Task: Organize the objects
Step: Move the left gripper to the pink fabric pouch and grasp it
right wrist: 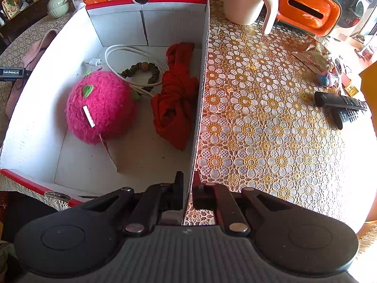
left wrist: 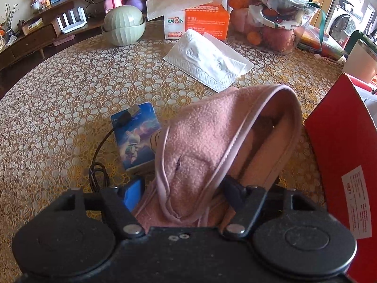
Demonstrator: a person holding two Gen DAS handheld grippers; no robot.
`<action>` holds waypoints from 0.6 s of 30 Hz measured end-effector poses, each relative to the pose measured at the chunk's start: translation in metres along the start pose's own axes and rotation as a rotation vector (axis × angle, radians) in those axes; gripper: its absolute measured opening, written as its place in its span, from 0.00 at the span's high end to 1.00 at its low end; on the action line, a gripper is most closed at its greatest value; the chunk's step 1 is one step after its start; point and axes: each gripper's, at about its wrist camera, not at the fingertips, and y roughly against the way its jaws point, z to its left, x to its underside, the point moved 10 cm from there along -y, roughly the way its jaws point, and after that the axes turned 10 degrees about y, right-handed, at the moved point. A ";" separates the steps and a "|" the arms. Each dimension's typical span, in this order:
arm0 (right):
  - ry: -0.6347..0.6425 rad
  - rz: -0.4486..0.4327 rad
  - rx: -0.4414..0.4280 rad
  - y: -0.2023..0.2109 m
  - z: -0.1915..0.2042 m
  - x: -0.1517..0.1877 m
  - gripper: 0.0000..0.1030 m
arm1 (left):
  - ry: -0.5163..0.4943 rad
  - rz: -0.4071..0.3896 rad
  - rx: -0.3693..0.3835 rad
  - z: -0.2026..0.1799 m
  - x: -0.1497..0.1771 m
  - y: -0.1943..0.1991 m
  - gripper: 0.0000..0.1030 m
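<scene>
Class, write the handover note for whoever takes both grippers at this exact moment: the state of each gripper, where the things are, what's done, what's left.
Left gripper: shut on the pink fleece pouch, held just left of the red box.
Right gripper: shut on the red box's right wall, steadying it.
Done: pink plush ball, white cable, bead bracelet and red cloth lie in the box.
Left: probably box the pouch, then the blue card pack, black USB cable and the remotes still on the table.
</scene>
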 end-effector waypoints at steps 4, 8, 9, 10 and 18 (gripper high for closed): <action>0.000 -0.001 0.000 0.000 0.000 0.000 0.95 | -0.006 0.000 0.010 -0.001 0.002 0.006 0.57; -0.003 -0.003 -0.001 0.001 0.000 0.000 0.95 | -0.025 -0.015 0.007 -0.005 0.000 0.020 0.65; -0.003 -0.004 -0.002 0.001 0.000 0.000 0.95 | -0.032 -0.020 0.008 -0.006 0.000 0.026 0.65; -0.005 -0.006 -0.003 0.001 0.000 0.000 0.94 | -0.039 -0.028 0.008 -0.008 -0.001 0.032 0.66; -0.006 -0.015 -0.004 0.001 0.000 -0.001 0.94 | -0.067 -0.120 0.070 -0.032 -0.019 0.102 0.71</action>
